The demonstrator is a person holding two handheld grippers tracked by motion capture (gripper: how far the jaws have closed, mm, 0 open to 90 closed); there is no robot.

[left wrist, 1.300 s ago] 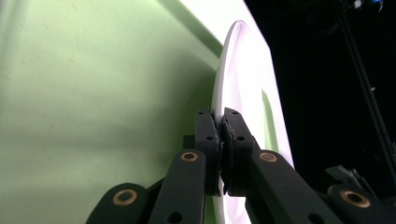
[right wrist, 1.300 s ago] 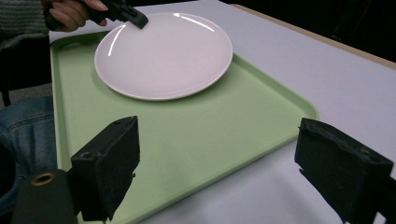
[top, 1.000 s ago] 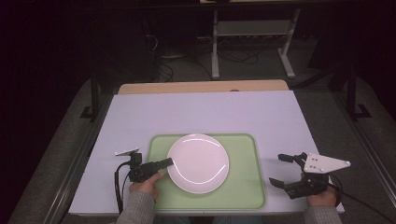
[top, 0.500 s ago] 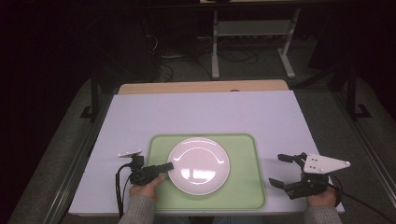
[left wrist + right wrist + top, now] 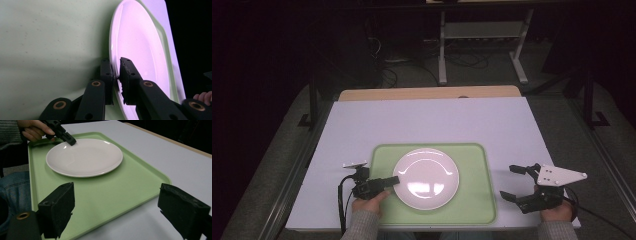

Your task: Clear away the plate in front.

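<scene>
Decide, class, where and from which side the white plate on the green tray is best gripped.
By its thin raised rim, from the person's left: the plate lies flat on the tray, so only the edge fits between jaws. The left gripper pinches it there.

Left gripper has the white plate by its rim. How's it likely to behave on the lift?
The plate looks stiff and glossy, so it probably won't flex but could slip between the pads. The left gripper pinches only one rim edge, so the far side will likely sag or pivot. It looks like ceramic; a drop onto the green tray might chip it.
</scene>
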